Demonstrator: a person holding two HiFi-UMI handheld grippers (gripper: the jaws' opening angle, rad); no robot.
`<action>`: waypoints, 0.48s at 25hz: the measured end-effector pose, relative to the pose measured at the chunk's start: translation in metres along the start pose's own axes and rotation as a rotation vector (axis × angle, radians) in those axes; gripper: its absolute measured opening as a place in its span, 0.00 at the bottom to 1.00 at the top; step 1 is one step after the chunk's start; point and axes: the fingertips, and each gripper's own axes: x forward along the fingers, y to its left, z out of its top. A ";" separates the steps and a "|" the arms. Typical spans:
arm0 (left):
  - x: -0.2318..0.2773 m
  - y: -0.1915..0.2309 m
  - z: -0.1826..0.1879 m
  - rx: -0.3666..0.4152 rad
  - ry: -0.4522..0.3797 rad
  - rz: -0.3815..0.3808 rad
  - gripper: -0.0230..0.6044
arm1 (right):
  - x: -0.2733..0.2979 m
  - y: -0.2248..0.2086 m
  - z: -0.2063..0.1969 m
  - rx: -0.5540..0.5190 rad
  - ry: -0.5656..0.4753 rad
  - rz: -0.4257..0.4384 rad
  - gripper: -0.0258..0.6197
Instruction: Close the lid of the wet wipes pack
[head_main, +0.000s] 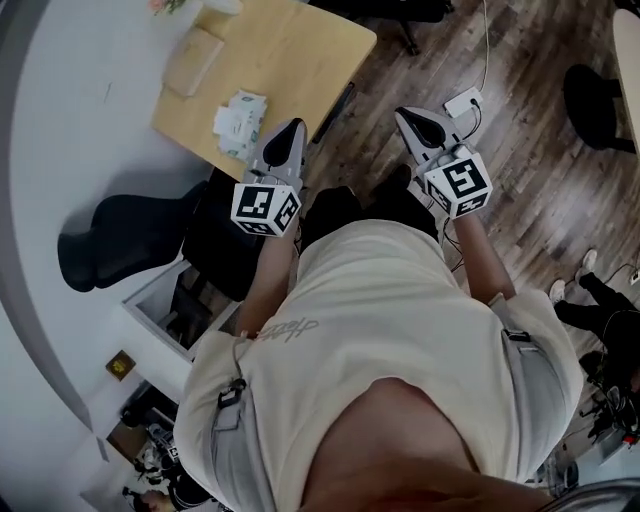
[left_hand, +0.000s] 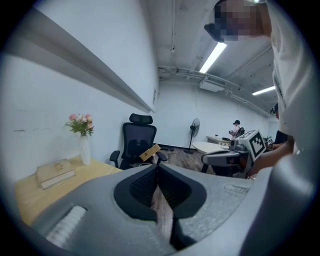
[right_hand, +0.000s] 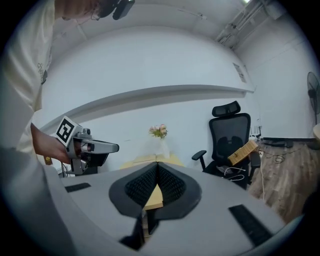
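Holding both tongs in the air in front of me, clear of the table. Left gripper (head_main: 291, 130): jaws pinched together at the tips, nothing between them. Right gripper (head_main: 406, 116): same, tips meeting, empty. Wet wipes pack (head_main: 240, 122) lies on the wooden table (head_main: 300, 50) near its edge, just ahead-left of the left gripper in the head view, neither gripper touching it. Can't tell the lid's state. Tan book (head_main: 193, 60) lies further along the table. Black office chair (left_hand: 137, 142) is beyond it.
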 end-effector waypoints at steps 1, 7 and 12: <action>-0.005 0.009 -0.006 -0.009 0.009 0.023 0.06 | 0.011 0.006 -0.002 0.002 0.008 0.027 0.04; -0.021 0.065 -0.017 -0.059 -0.023 0.119 0.06 | 0.071 0.041 0.002 -0.049 0.051 0.148 0.04; -0.042 0.113 0.004 -0.044 -0.119 0.165 0.06 | 0.116 0.070 0.033 -0.103 0.046 0.178 0.04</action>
